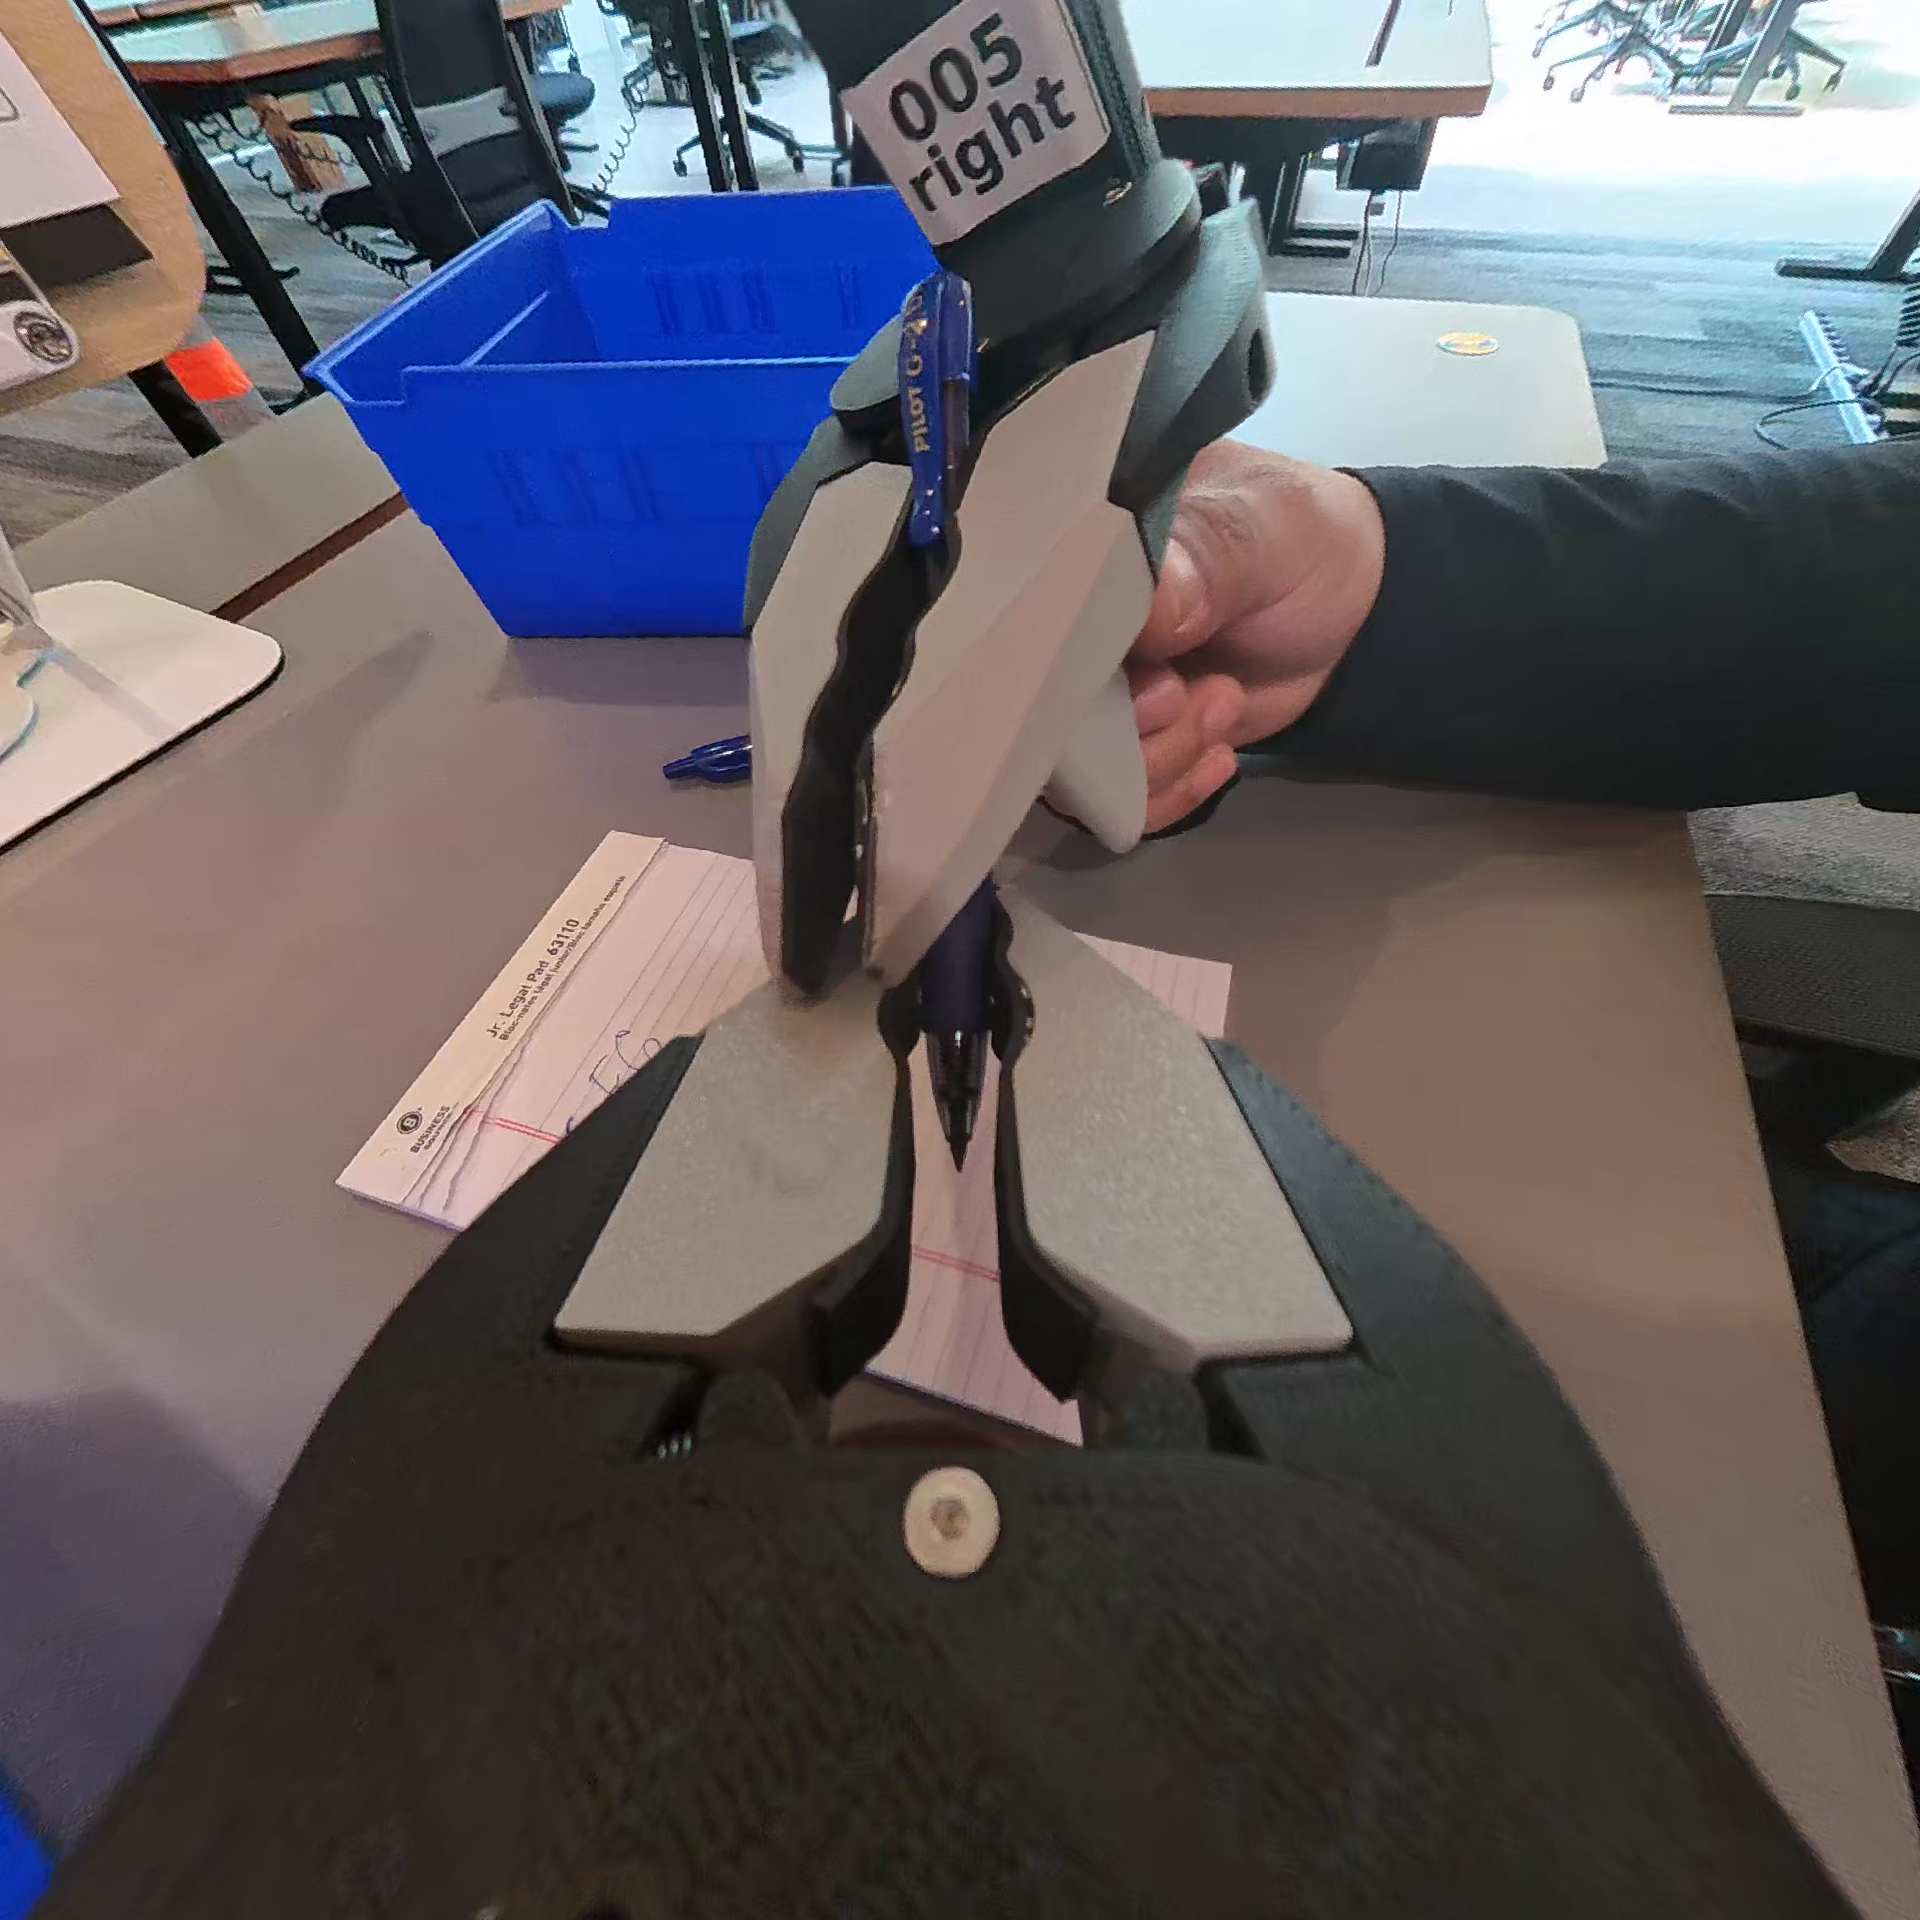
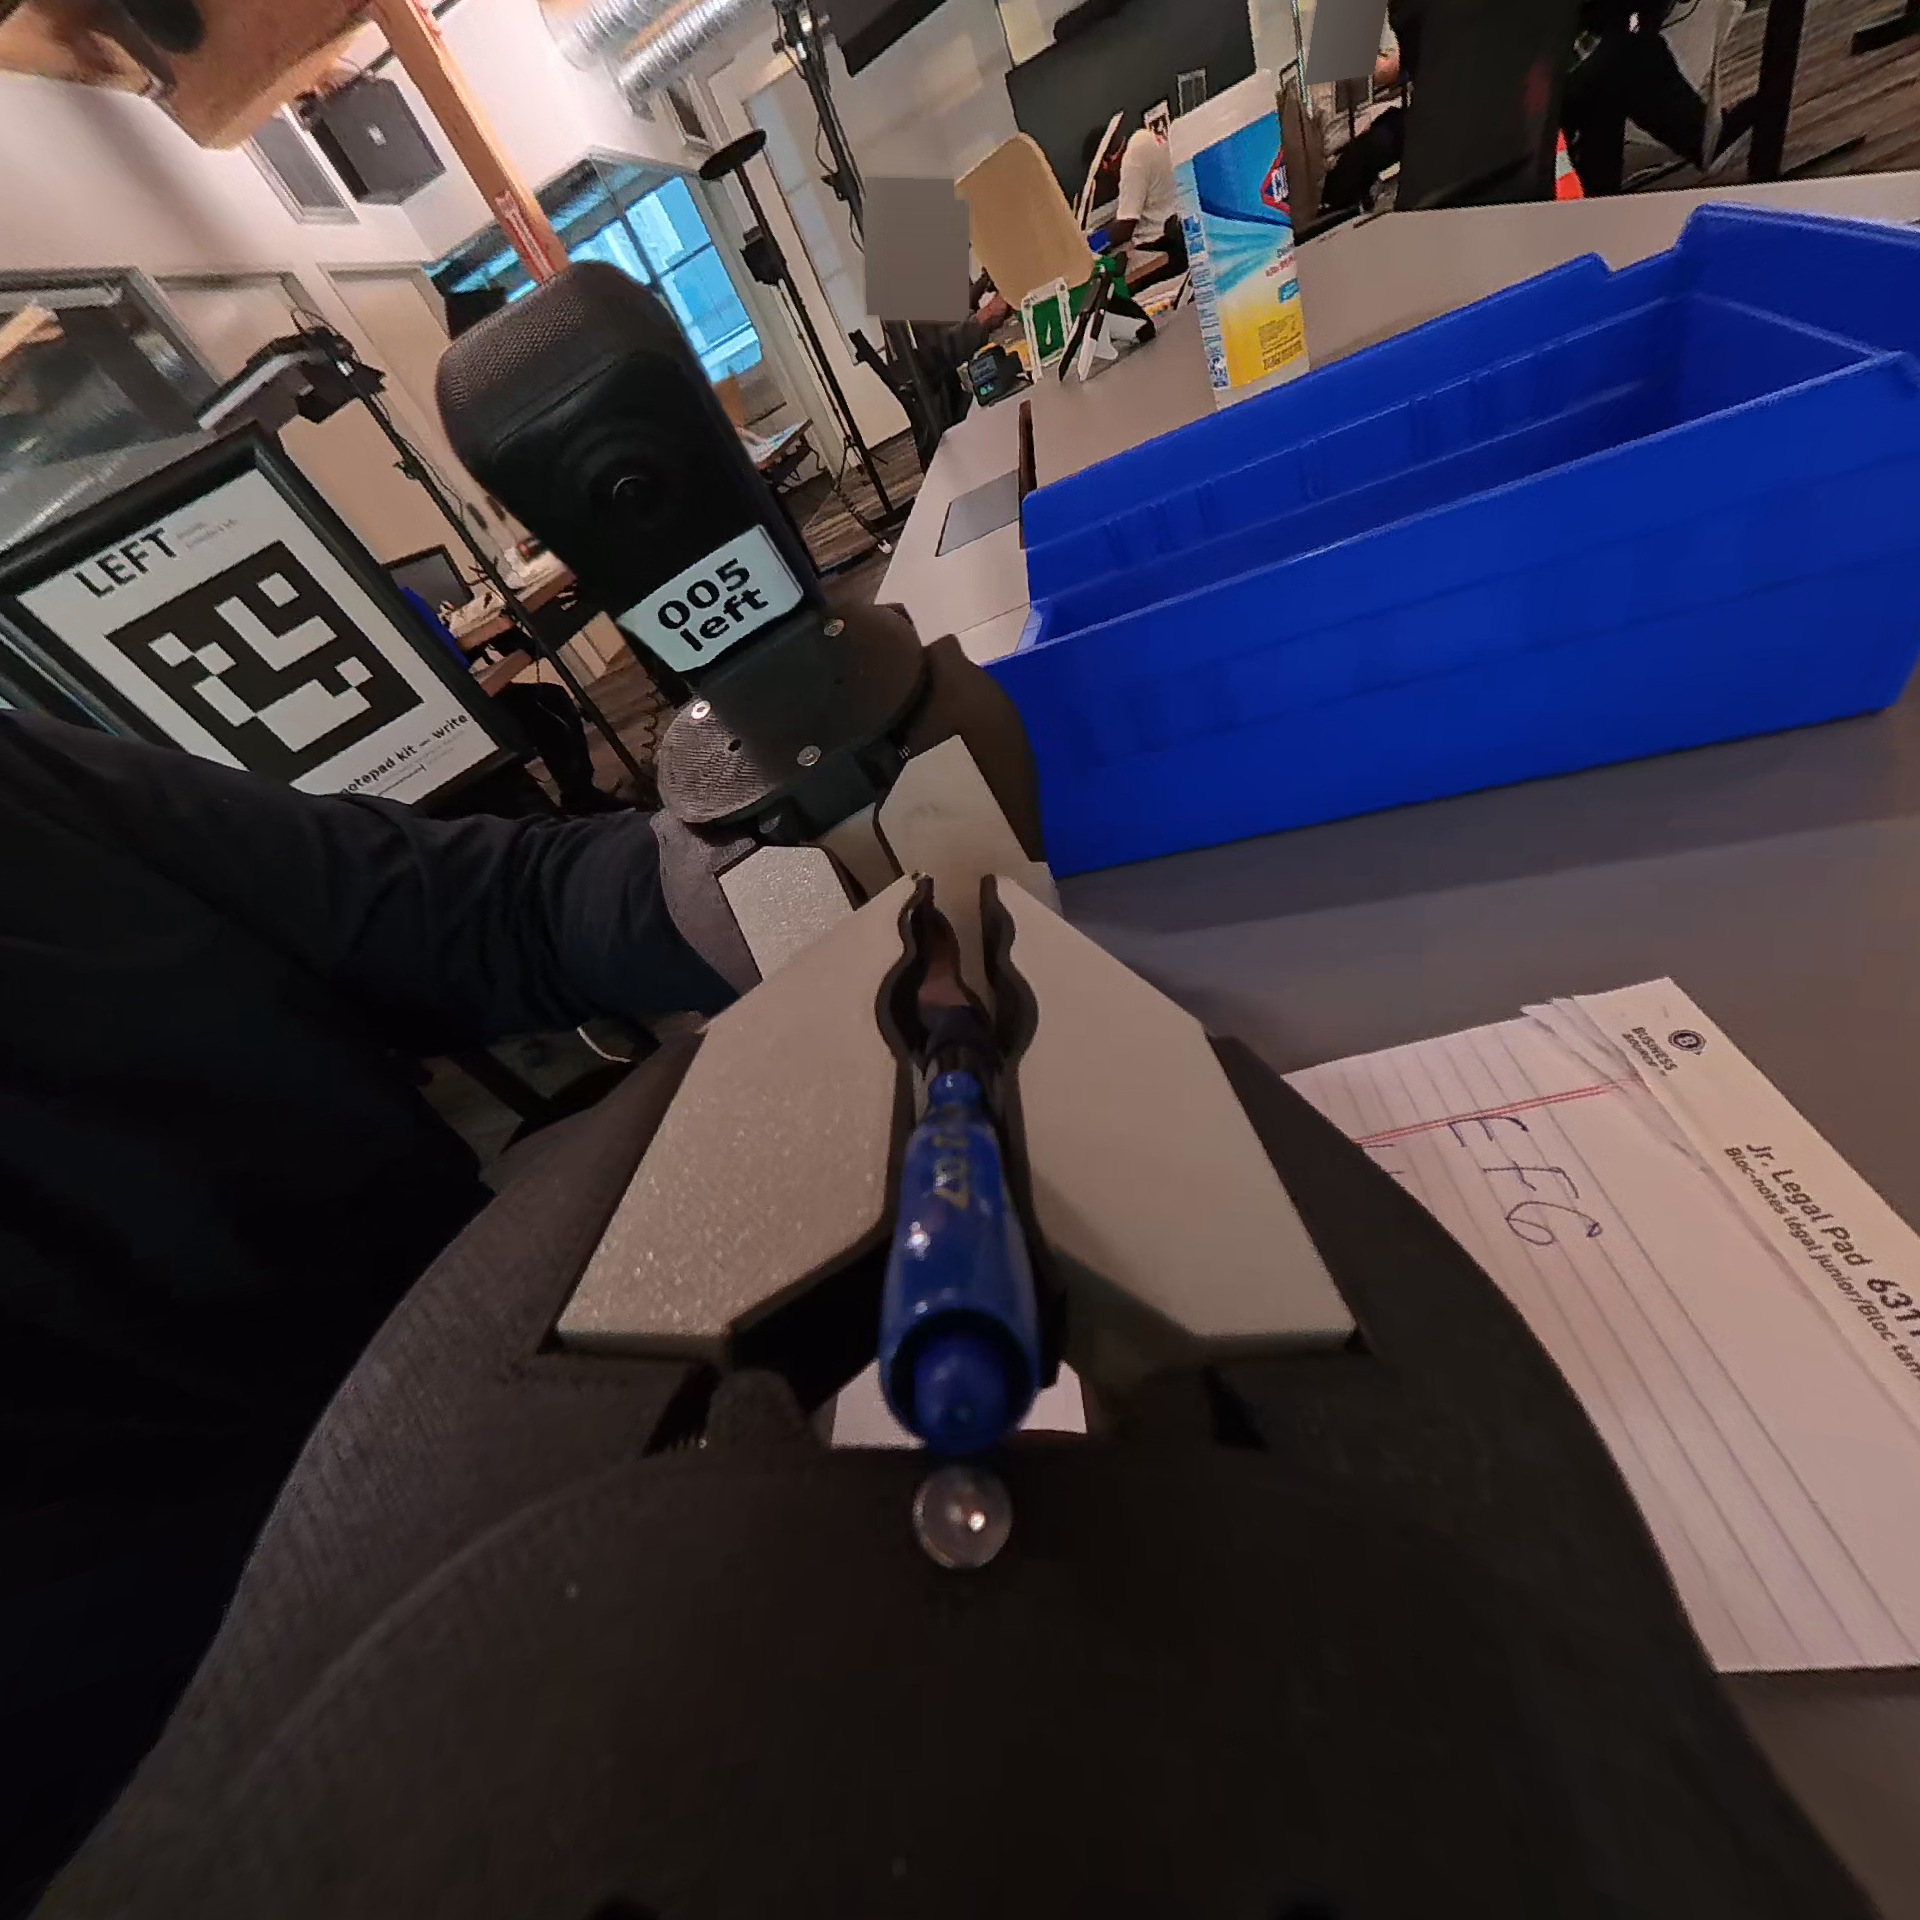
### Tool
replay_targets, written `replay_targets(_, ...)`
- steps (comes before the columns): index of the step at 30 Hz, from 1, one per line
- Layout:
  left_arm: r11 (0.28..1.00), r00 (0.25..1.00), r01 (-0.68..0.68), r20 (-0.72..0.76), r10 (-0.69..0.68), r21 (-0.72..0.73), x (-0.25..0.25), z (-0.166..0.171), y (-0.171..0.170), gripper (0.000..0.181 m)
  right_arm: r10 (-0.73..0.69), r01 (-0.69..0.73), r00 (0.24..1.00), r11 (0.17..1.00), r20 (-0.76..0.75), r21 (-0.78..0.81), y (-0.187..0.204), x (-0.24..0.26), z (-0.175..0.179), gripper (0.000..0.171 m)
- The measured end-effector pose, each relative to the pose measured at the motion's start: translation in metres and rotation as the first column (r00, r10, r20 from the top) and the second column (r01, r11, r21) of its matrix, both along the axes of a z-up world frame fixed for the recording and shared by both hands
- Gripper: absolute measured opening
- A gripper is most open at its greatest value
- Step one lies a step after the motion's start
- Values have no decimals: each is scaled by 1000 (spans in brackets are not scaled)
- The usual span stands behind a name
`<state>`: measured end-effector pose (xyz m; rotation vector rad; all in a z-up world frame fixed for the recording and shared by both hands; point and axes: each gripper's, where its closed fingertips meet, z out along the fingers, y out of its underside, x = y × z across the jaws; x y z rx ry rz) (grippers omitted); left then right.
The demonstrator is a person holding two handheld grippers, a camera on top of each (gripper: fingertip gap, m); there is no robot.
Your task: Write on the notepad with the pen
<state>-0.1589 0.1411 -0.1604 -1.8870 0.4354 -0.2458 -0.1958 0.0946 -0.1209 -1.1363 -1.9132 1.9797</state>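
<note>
Blue pen (image 1: pixel 954 1049) is running lengthwise between our right gripper (image 2: pixel 954 904) jaws, which are clamping its barrel; our left gripper (image 1: pixel 951 997) jaws are closing narrowly around its tip, above the notepad (image 1: pixel 582 1018).

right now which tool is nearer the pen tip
Left. The left tool grips the pen just above its tip, which pokes out between its fingers; the right tool clamps the barrel higher up, toward the clip end.

Opposed close wrist views, sharing notepad (image 1: pixel 582 1049)
</note>
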Motion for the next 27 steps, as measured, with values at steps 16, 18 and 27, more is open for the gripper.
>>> replay_targets(16,999,990,43,134,-42,-2,-4,11,-6,6,3,-9,998,996,-69,-85,8,1,12,6)
replay_targets(18,999,994,37,99,-37,8,-4,10,-5,6,10,-15,998,998,-67,-69,8,2,11,6)
replay_targets(27,987,985,-154,69,156,-40,-50,1,-1,10,-263,263,965,964,-23,27,51,-23,-5,6)
